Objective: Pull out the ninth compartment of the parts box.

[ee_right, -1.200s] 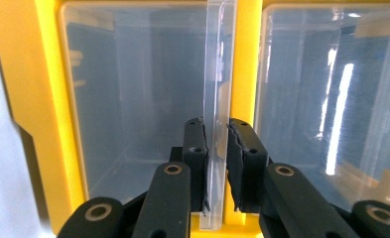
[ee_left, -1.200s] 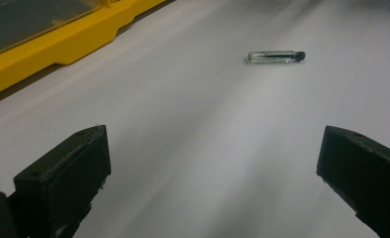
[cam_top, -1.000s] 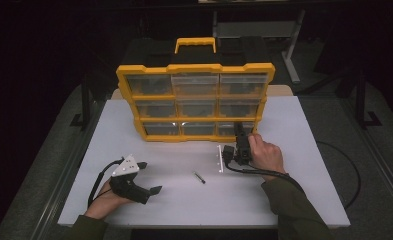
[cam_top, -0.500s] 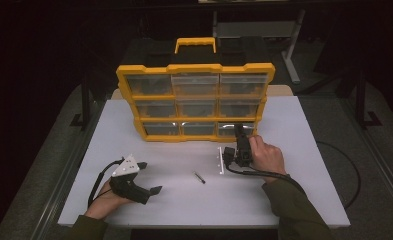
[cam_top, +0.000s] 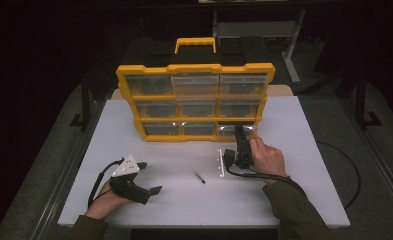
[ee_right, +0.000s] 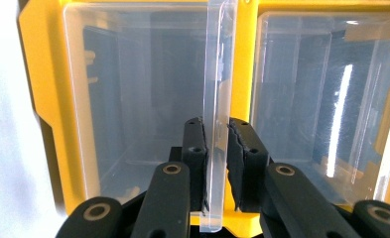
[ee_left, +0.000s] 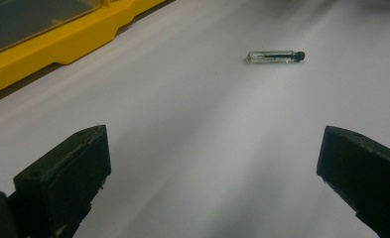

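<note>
A yellow drawer organizer (cam_top: pixel 196 119) with a handle on top stands upright at the back of the white table (cam_top: pixel 304 150); its clear drawers look empty. My right gripper (cam_top: pixel 241 133) is at the bottom right drawer (cam_top: pixel 236 131), and in the right gripper view it (ee_right: pixel 216 148) is shut on that drawer's clear plastic pull tab (ee_right: pixel 217 74). A small glass vial with a dark cap (cam_top: pixel 199 177) lies on the table between the hands. My left gripper (cam_top: pixel 150 177) rests at the front left, open and empty, with the vial (ee_left: pixel 276 56) farther ahead of its jaws (ee_left: pixel 215 148).
The organizer's yellow base (ee_left: pixel 58 44) lies to the left of the left gripper's line. A black cable (cam_top: pixel 351 170) loops off the table's right side. Another table (cam_top: pixel 256 30) stands behind in the dark. The table's front edge is close to both forearms.
</note>
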`<state>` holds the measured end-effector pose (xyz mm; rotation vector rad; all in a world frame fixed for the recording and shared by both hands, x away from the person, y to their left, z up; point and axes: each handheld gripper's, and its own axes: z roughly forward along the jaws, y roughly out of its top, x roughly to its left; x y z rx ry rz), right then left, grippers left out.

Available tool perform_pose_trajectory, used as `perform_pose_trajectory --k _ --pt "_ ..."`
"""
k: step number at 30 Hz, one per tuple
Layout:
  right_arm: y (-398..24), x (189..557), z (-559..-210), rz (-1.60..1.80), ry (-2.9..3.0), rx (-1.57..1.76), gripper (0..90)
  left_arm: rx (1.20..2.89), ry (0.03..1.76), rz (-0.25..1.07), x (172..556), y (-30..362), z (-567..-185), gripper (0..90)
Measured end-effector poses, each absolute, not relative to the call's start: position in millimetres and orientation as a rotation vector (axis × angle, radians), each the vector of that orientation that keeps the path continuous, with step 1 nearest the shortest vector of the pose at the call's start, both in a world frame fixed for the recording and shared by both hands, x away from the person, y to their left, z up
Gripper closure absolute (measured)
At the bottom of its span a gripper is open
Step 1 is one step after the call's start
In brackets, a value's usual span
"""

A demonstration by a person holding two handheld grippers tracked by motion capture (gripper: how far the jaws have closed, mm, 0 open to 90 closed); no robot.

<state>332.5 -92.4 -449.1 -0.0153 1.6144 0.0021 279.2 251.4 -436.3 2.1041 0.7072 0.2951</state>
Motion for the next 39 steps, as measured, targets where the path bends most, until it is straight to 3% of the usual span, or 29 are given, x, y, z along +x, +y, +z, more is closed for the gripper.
perform_pose_trajectory --k 39 --pt "-92 313 -442 0.012 1.663 -0.034 77.2 2.097 0.716 0.292 280 253 -436 0.0"
